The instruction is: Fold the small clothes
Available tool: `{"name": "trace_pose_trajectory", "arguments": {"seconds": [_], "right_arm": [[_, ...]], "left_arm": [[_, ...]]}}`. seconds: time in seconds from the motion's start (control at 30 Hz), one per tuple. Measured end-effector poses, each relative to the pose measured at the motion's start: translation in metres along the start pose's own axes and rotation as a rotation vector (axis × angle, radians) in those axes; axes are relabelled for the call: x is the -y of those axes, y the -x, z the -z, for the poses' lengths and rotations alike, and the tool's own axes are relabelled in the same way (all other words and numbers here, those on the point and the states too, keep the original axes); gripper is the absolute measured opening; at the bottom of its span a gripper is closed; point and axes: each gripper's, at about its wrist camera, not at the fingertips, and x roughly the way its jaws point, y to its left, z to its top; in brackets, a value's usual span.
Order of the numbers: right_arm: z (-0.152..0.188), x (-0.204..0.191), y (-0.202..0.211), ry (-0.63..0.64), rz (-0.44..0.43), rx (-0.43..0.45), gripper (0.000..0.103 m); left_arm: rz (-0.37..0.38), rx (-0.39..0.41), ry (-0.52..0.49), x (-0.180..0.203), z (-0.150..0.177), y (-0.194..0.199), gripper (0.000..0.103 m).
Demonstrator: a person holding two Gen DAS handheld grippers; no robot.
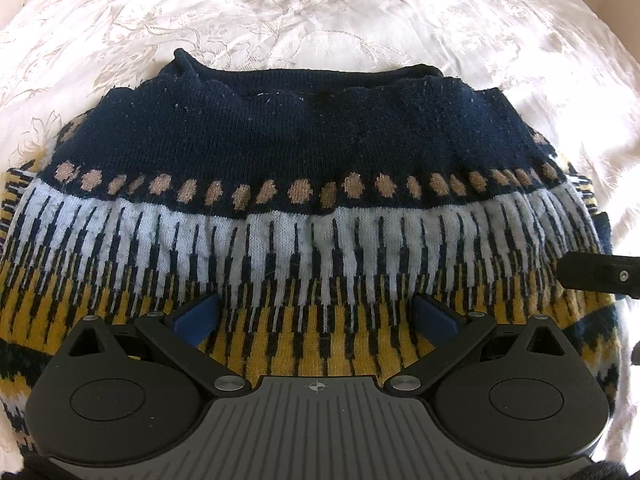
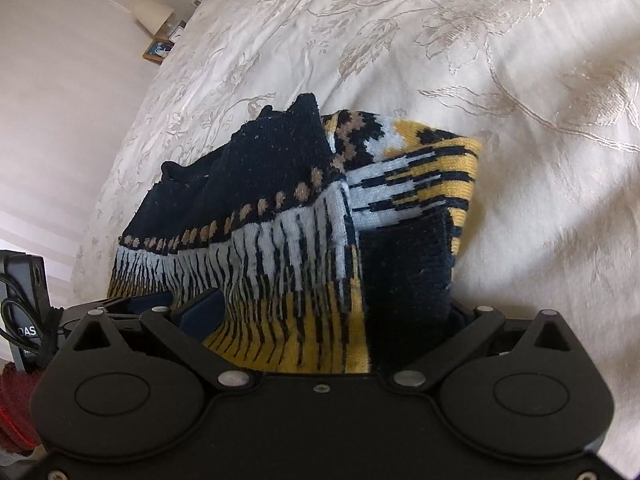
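Left hand-held gripper (image 1: 316,314) spread wide over sweater (image 1: 280,152) on bedspread (image 1: 320,12).

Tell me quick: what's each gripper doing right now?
Left gripper: jaws open over the sweater, gripping nothing.
Right gripper: jaws open, sweater edge lying between them, not clamped.

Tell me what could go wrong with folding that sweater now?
The navy, white and mustard-yellow patterned knit sweater is thick, and the left gripper has its blue fingers wide open over it, so a grab may catch only the top layer. In the right gripper, a bulky bunch sits between open fingers and could slip. The already folded sleeve may flop loose on the white embroidered bedspread.
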Motion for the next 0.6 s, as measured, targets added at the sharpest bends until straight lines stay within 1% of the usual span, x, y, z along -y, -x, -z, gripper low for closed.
{"name": "trace_pose_trajectory", "arguments": {"seconds": [0.07,0.1,0.13,0.2,0.33,0.4,0.5,0.6], "right_arm": [[0.001,-0.001,0.001,0.012,0.005,0.002,0.103],[0.002,-0.002,0.000,0.016,0.007,0.004,0.103],[0.003,-0.002,0.001,0.020,0.008,0.004,0.103],[0.003,-0.004,0.000,0.029,0.014,0.001,0.103],[0.005,-0.008,-0.001,0.053,0.028,0.001,0.103],[0.007,-0.008,-0.001,0.058,0.029,0.006,0.103],[0.006,-0.008,-0.001,0.057,0.029,0.005,0.103],[0.005,-0.008,-0.002,0.054,0.024,-0.002,0.103]], "left_arm": [[0.003,-0.010,-0.008,0.000,-0.004,0.003,0.103],[0.004,-0.009,-0.010,0.000,-0.006,0.005,0.101],[0.005,0.003,-0.012,-0.001,-0.008,0.009,0.095],[0.001,0.038,-0.018,-0.002,-0.012,0.021,0.085],[-0.053,0.092,0.002,-0.014,-0.024,0.037,0.085],[-0.080,0.105,0.017,-0.024,-0.032,0.039,0.085],[-0.100,0.097,0.027,-0.036,-0.046,0.031,0.085],[-0.140,0.069,0.003,-0.038,-0.057,0.015,0.085]]}}
